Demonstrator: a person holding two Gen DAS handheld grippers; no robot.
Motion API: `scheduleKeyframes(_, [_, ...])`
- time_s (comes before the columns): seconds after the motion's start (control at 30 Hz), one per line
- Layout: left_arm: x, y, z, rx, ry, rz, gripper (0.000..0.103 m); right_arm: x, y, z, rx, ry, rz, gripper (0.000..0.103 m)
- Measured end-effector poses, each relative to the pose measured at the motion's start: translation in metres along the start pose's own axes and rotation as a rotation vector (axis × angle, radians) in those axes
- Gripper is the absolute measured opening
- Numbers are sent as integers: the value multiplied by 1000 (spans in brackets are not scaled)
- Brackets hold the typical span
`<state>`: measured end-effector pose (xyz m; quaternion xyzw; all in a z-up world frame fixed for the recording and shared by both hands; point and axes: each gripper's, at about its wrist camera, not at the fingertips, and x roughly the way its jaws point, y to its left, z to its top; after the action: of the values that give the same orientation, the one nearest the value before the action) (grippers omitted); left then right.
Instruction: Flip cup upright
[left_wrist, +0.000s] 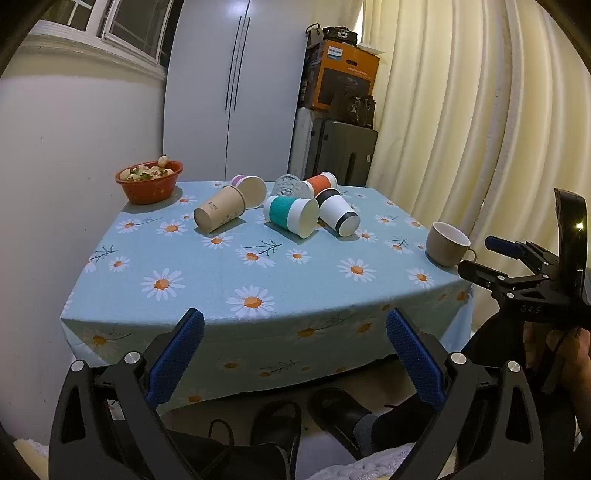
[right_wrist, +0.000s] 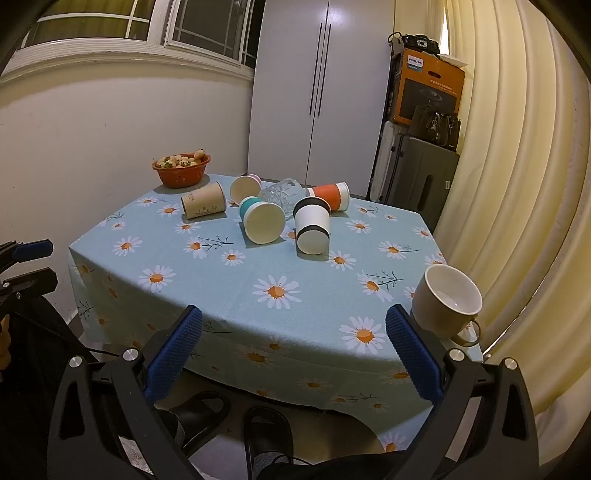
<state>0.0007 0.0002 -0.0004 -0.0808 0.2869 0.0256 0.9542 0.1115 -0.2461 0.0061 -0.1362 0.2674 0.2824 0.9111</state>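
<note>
Several cups lie on their sides at the far middle of the table: a brown paper cup (left_wrist: 220, 213) (right_wrist: 203, 201), a pink one (left_wrist: 249, 189) (right_wrist: 245, 188), a teal-banded one (left_wrist: 291, 215) (right_wrist: 261, 220), a black-banded one (left_wrist: 338, 213) (right_wrist: 312, 229), an orange one (left_wrist: 320, 182) (right_wrist: 328, 195) and a clear glass (left_wrist: 287, 185) (right_wrist: 279, 195). A beige mug (left_wrist: 447, 243) (right_wrist: 445, 301) stands upright at the right edge. My left gripper (left_wrist: 295, 338) is open and empty, before the table's front edge. My right gripper (right_wrist: 294, 334) is open and empty, just left of the mug.
The table (left_wrist: 207, 273) (right_wrist: 229, 295) has a blue daisy cloth. A red bowl of fruit (left_wrist: 149, 181) (right_wrist: 181, 170) sits at the far left corner. A curtain (left_wrist: 480, 110) hangs at the right. A cabinet (right_wrist: 314, 92) and boxes (left_wrist: 341, 75) stand behind. Sandalled feet (left_wrist: 332, 410) are below.
</note>
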Motion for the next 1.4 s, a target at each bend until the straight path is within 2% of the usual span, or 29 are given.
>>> scheduleKeyframes(1.4, [-3, -4, 0, 23, -20, 1, 97, -1, 0, 0, 0, -1, 0, 98])
